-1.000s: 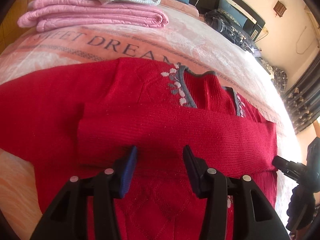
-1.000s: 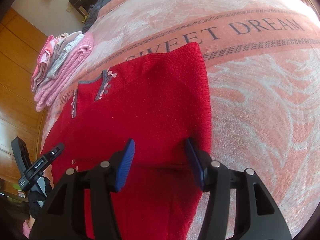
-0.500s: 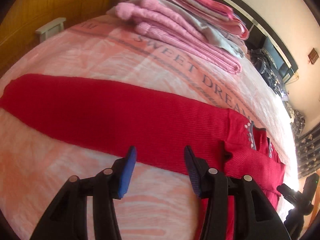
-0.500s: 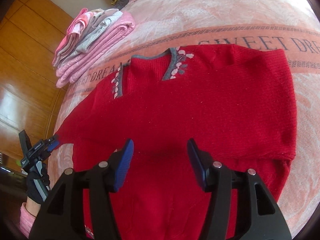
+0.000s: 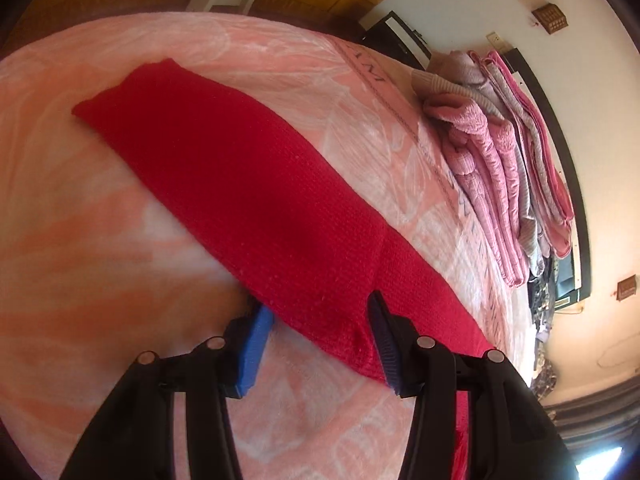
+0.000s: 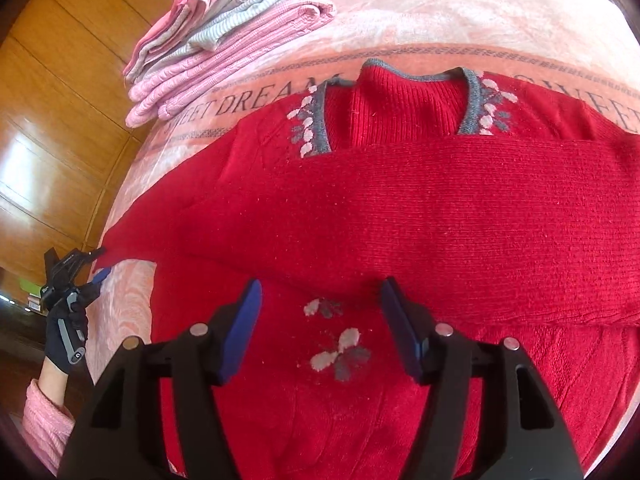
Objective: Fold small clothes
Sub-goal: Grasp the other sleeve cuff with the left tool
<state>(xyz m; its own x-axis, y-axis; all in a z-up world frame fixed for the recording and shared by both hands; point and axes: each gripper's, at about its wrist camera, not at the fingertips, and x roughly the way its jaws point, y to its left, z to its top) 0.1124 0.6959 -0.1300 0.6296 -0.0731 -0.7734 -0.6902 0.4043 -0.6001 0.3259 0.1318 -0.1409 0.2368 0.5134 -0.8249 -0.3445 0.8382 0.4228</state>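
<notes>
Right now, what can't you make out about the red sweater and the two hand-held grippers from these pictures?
- Red sweater hem: right wrist view, cut off by the bottom edge and hidden behind the right hand-held gripper.
- Sweater body: left wrist view, only the outstretched sleeve shows; the rest runs behind the left hand-held gripper.
- Left hand-held gripper's contact with the sleeve: right wrist view, too small at the left edge.

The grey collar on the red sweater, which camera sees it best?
The right wrist view. The grey collar sits in full sight there, with little leaf patterns beside it on the red sweater. The left wrist view shows only a long red sleeve on the pink blanket; no collar appears.
</notes>
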